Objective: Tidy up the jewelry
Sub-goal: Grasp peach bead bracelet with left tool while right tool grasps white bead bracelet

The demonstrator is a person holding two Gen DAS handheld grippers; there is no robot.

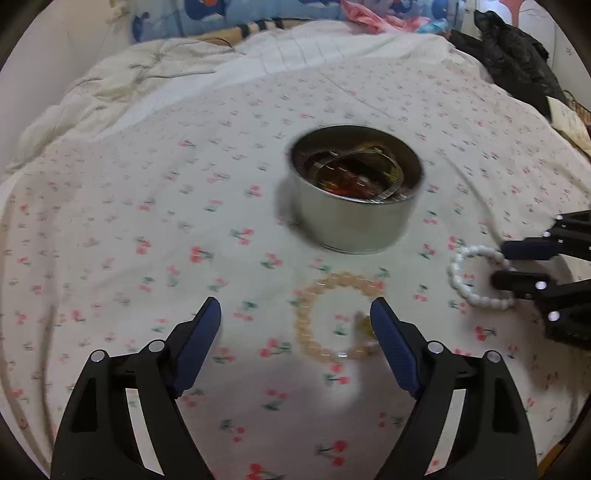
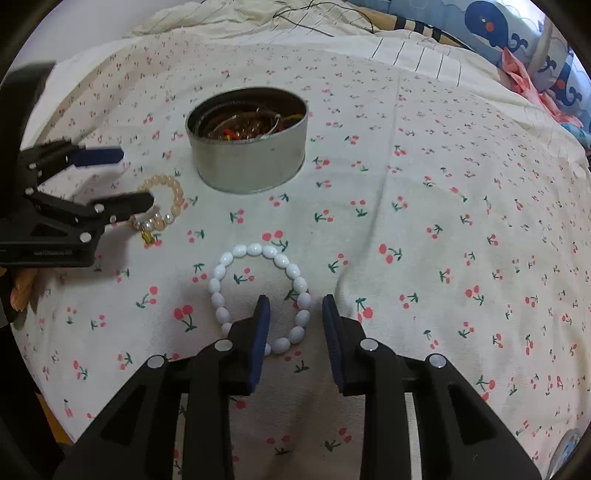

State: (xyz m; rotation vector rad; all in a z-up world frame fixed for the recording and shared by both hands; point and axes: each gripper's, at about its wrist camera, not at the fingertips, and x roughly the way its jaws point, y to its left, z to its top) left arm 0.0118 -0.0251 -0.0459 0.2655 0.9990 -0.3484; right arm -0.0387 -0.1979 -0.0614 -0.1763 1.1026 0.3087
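**A:** What sits nearest the right gripper?

**B:** The white bead bracelet, lying flat on the cherry-print sheet. One blue-padded finger stands inside the loop, the other just outside it, so the near-right run of beads lies between them. The jaws are partly open and the pads do not press on the beads; nothing is gripped.

**A:** Does the other camera agree?

**B:** Yes. From the left wrist the right gripper comes in at the right edge, its fingers straddling the white bead bracelet where it lies on the sheet.

**A:** And the left gripper?

**B:** Its jaws stand wide apart and hold nothing. The peach bead bracelet lies on the cherry-print sheet below them, with the right-hand finger over its right side. The picture is blurred there, so I cannot tell whether that finger touches it. From the right wrist, the left gripper has its lower finger across the peach bead bracelet, and a small gold charm hangs off the near end of the loop.

**A:** Farther back?

**B:** A round metal tin, open, standing just beyond both bracelets. Bangles and reddish pieces already lie inside the metal tin.

**A:** Beyond that?

**B:** A rumpled cream quilt, then blue whale-print fabric at the far edge.
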